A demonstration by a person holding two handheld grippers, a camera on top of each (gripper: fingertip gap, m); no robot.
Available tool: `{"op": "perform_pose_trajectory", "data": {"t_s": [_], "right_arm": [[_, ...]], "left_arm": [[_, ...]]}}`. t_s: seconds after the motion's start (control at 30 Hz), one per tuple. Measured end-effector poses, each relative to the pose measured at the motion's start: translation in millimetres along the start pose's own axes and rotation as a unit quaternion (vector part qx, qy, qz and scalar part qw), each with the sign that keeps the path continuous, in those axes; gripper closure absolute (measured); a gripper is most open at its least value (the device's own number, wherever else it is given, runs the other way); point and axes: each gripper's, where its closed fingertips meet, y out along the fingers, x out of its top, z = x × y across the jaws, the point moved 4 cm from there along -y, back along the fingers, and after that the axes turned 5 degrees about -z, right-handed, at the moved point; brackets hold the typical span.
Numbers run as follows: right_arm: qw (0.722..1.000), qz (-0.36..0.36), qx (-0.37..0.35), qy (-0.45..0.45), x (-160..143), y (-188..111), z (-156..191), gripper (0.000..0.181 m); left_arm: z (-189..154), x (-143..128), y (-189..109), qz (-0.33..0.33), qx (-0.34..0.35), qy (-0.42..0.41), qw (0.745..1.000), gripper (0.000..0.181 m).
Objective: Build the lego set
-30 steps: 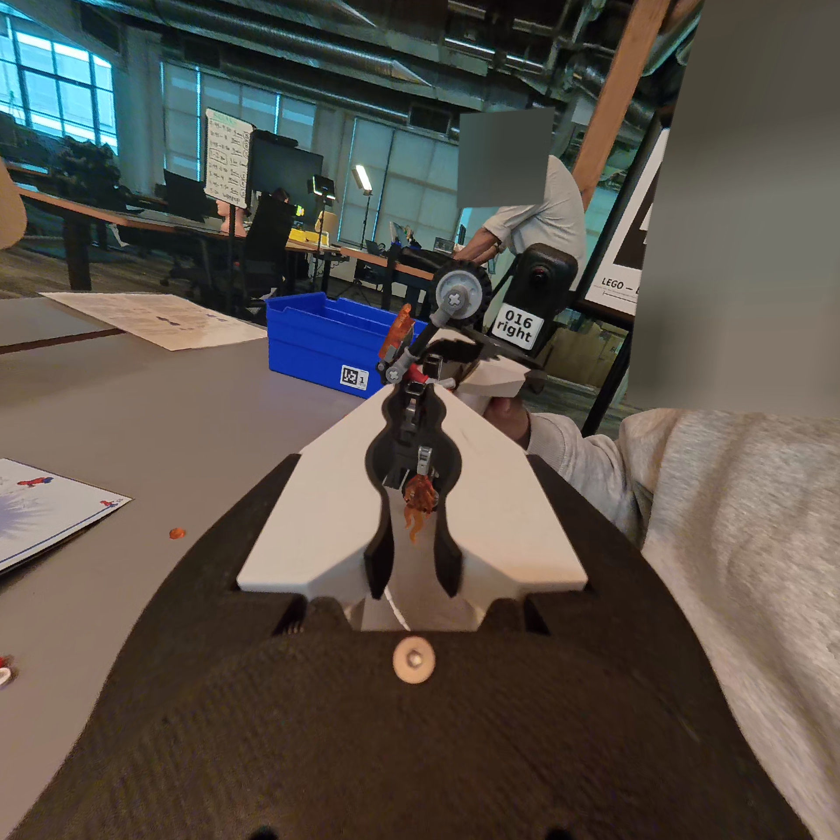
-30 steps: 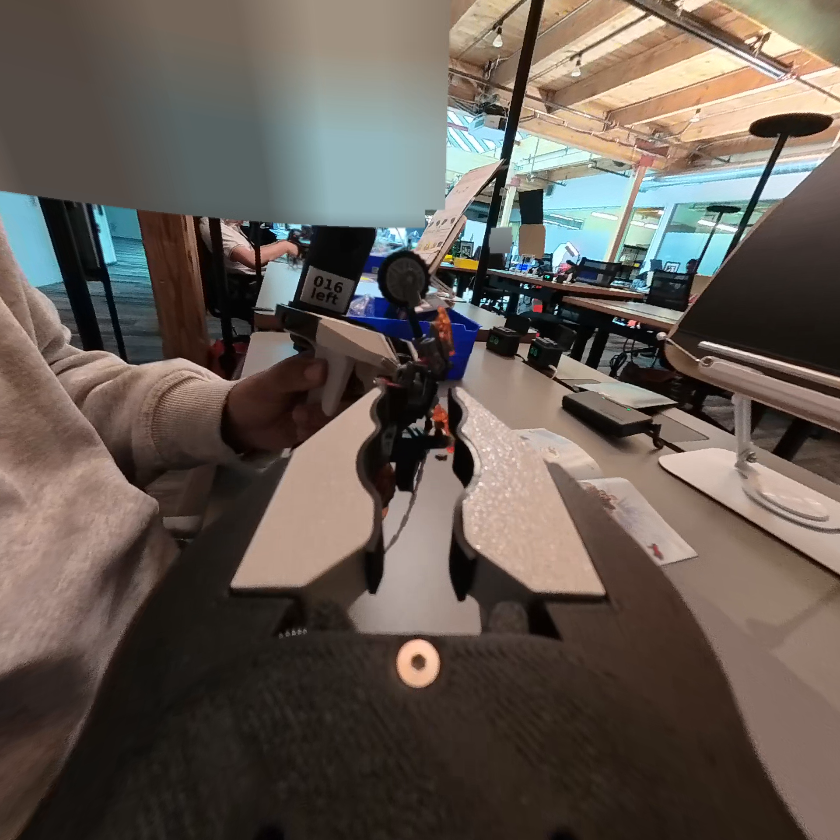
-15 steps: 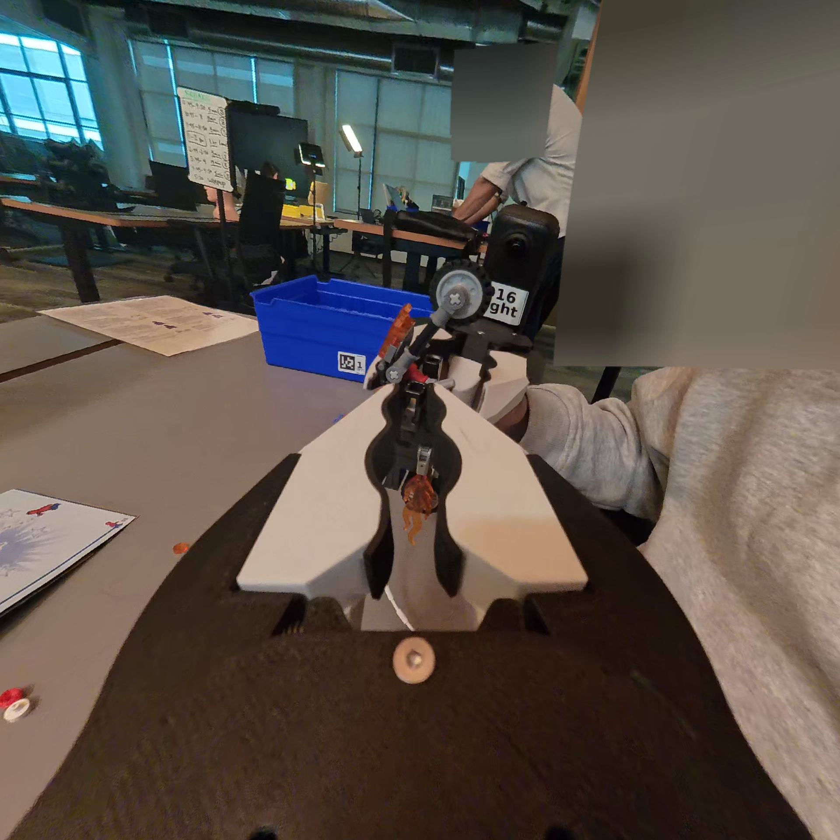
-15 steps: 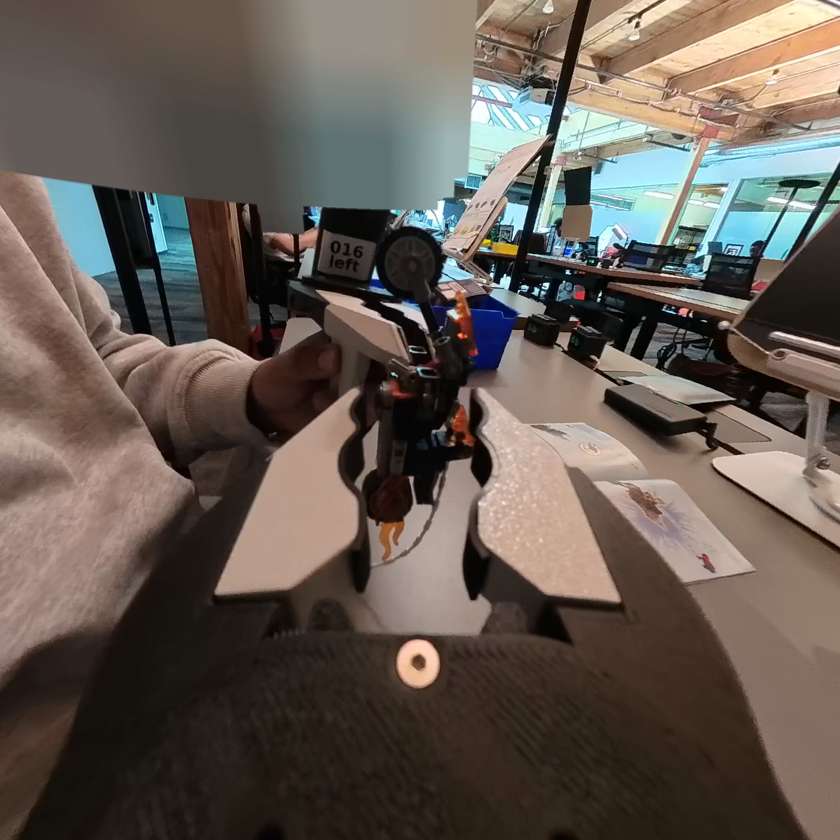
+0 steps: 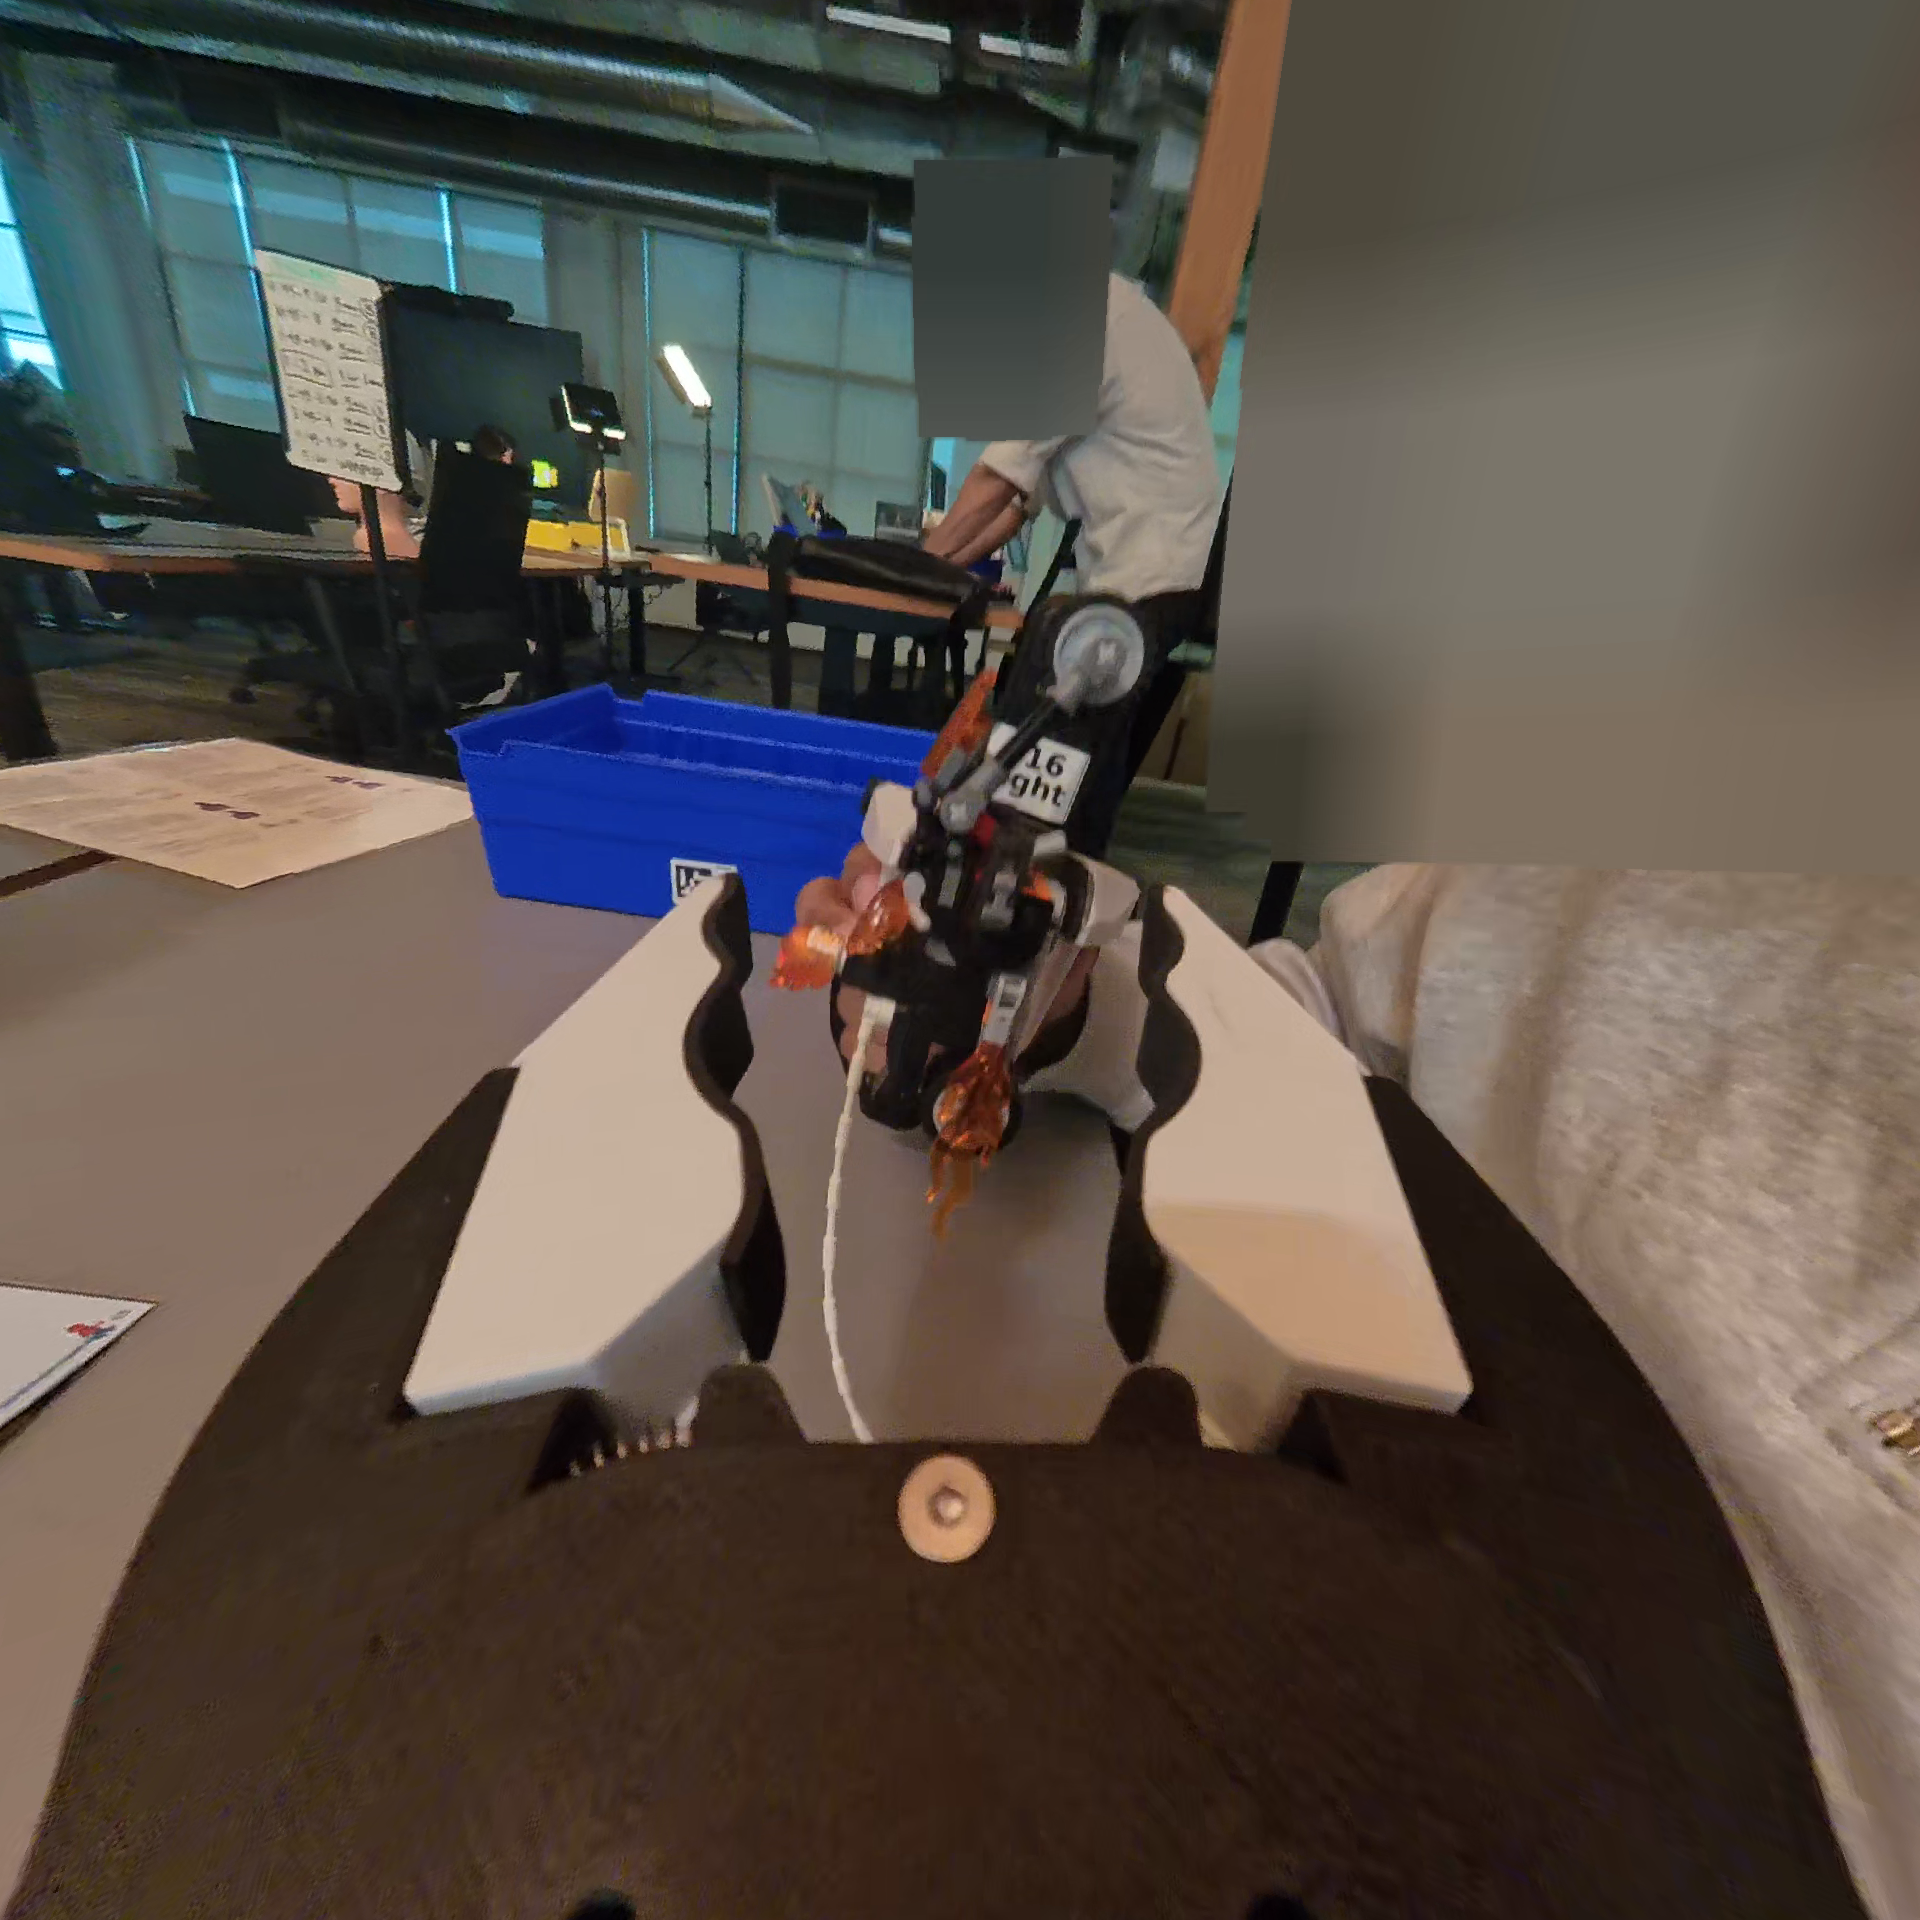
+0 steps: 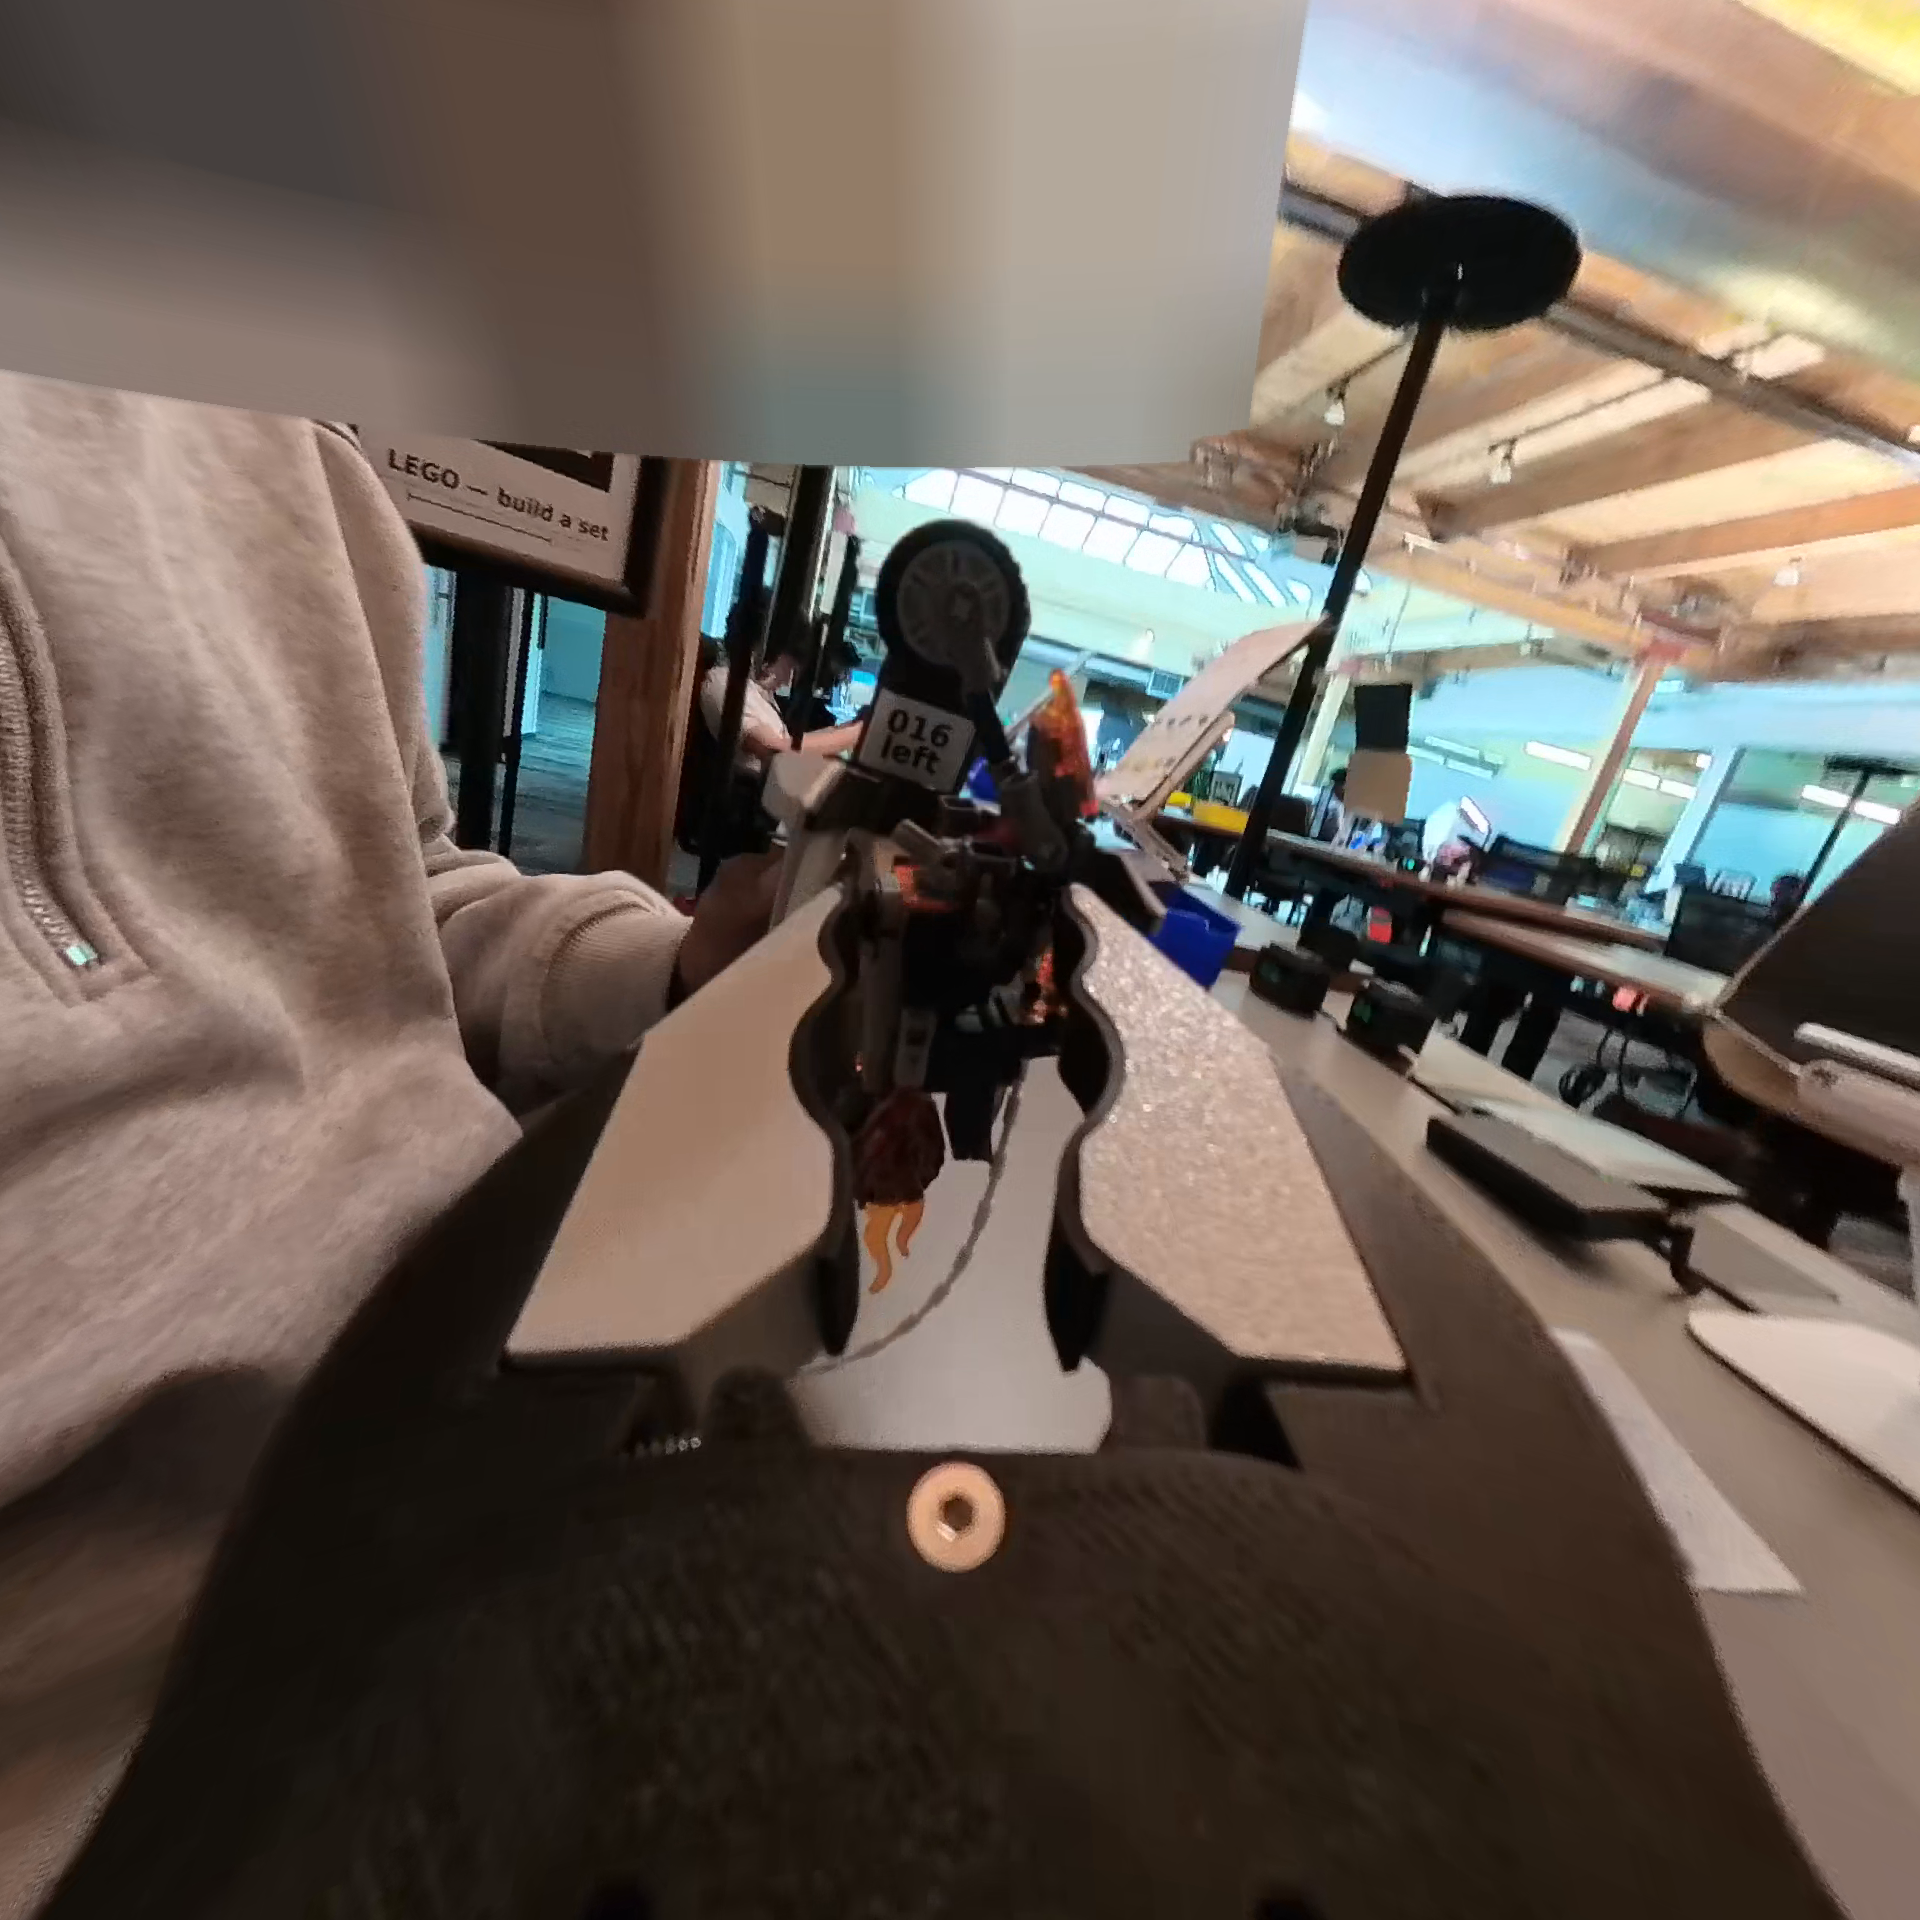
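A black lego motorcycle point(image 5: 956, 935) with orange flame pieces and a grey wheel point(image 5: 1101, 644) pointing up is held in the air over the grey table point(image 5: 312, 1039). My left gripper point(image 5: 940, 904) is open, its white fingers point(image 5: 623, 1091) standing apart on either side of the model without touching it. My right gripper point(image 6: 956, 914) is shut on the lego motorcycle point(image 6: 956, 977); it also shows behind the model in the left wrist view point(image 5: 1091, 904). A thin white string point(image 5: 836, 1247) hangs from the model. The left gripper's body point(image 6: 920, 738) shows beyond the model in the right wrist view.
A blue bin point(image 5: 665, 790) stands on the table beyond the grippers, with a paper sheet point(image 5: 208, 810) to its left and a booklet corner point(image 5: 52, 1340) at the near left. A black device point(image 6: 1558, 1174) and a white stand base point(image 6: 1818, 1382) lie to the right. A grey-sleeved arm point(image 5: 1610, 1143) is close.
My left gripper has opened and let go of the lego motorcycle. My right gripper, open around the model before, has shut on it and now holds it.
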Motion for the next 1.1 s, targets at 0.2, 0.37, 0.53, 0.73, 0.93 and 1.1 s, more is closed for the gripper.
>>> {"op": "perform_pose_trajectory", "data": {"t_s": [0.2,0.37,0.53,0.73,0.93,1.1], "right_arm": [[0.997,0.006,0.037,-0.071,1.0,7.0,12.7,0.146],[0.996,-0.017,0.060,-0.071,5.1,14.3,19.0,0.147],[0.994,0.004,0.075,-0.075,-2.0,18.2,21.7,0.146],[0.995,0.000,0.084,-0.059,-0.4,17.7,23.2,0.146],[0.996,-0.026,0.077,-0.036,4.8,14.2,20.9,0.147],[0.995,-0.039,0.088,-0.033,8.1,12.7,23.0,0.147]], "left_arm": [[-19.4,-8.5,12.1,0.045,0.005,0.076,0.996,0.112],[-27.2,-8.9,10.5,0.054,0.008,0.107,0.993,0.116],[-36.5,-0.4,8.0,0.041,0.005,0.130,0.991,0.126],[-38.8,-2.0,9.3,0.050,0.000,0.134,0.990,0.135],[-34.1,-4.5,8.3,0.052,0.010,0.134,0.990,0.127],[-37.3,-5.7,10.5,0.046,-0.001,0.124,0.991,0.127]]}}
